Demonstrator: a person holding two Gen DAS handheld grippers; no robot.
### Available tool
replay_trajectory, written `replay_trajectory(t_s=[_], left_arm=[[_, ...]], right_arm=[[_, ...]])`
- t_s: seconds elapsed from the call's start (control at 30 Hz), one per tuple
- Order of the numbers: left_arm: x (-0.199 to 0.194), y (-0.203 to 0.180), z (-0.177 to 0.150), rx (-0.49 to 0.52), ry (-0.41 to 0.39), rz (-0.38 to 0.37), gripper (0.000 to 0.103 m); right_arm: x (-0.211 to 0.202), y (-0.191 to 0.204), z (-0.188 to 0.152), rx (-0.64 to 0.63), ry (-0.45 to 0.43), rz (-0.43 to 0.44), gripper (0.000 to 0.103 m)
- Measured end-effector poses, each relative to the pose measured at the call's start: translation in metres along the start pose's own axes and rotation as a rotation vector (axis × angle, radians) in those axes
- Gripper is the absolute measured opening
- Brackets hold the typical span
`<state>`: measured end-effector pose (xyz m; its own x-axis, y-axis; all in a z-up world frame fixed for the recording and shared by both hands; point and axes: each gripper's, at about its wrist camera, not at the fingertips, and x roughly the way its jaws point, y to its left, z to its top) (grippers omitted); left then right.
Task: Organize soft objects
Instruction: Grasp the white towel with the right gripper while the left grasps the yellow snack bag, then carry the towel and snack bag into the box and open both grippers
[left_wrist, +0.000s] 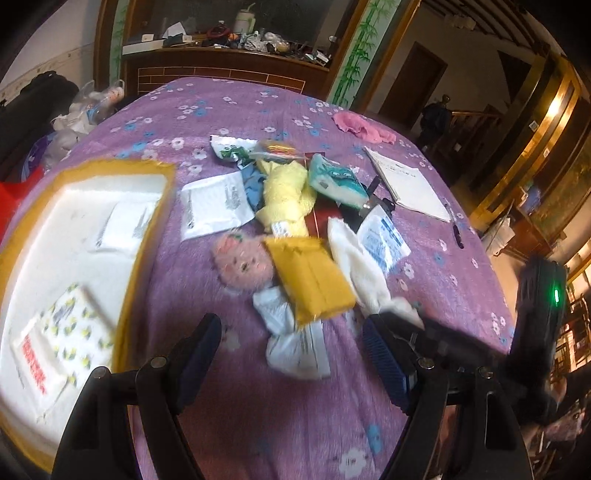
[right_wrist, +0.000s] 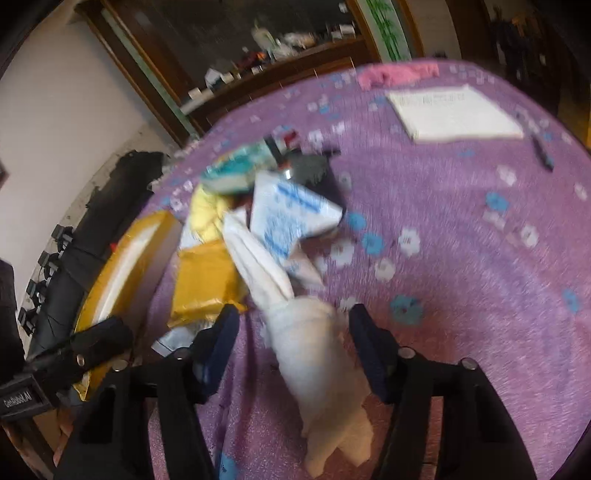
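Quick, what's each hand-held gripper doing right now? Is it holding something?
Left hand-held gripper: open, holding nothing, above the white packet.
Right hand-held gripper: open around the white plush rabbit; pads not pressing it yet.

Soft daylight, motion blur, fisheye-dark corners
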<state>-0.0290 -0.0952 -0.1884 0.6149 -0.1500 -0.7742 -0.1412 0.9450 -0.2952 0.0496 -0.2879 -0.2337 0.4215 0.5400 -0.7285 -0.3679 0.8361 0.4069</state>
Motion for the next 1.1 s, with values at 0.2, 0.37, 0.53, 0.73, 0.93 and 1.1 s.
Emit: replay_trajectory(t_s=[0.2,0.37,0.53,0.73,0.93,1.1], left_arm=[[0.043,-0.015,0.024,0.044,0.058,0.012,0.082],[0.073,-0.021,0.024,0.083,0.098,0.060,0.055],[0.052,-0.004,0.013,0.014,0.058,-0.023,0.040],[0.014,0.017,-0.009,-0.064,-0.025,-0.154,0.040],[-0.026,0.046,-0.025,-0.135,-0.074,-0.217,0.039],[-0.076,0.092,-0.026,-0.223,-0.153,-0.162,0.039]], right_arm=[[-0.001,0.018,-0.018,-0.098,-0.030,-0.119,0.038],[-0.003,0.013,-0.022,-0.100,-0.034,-0.103,0.037],[-0.003,0.019,-0.023,-0.107,-0.044,-0.113,0.036],[-0.016,0.030,-0.029,-0.158,-0.127,-0.080,0.034],[-0.045,0.043,-0.039,-0.177,-0.236,0.012,0.033],[-0.057,0.101,-0.040,-0.313,-0.273,0.145,0.033]])
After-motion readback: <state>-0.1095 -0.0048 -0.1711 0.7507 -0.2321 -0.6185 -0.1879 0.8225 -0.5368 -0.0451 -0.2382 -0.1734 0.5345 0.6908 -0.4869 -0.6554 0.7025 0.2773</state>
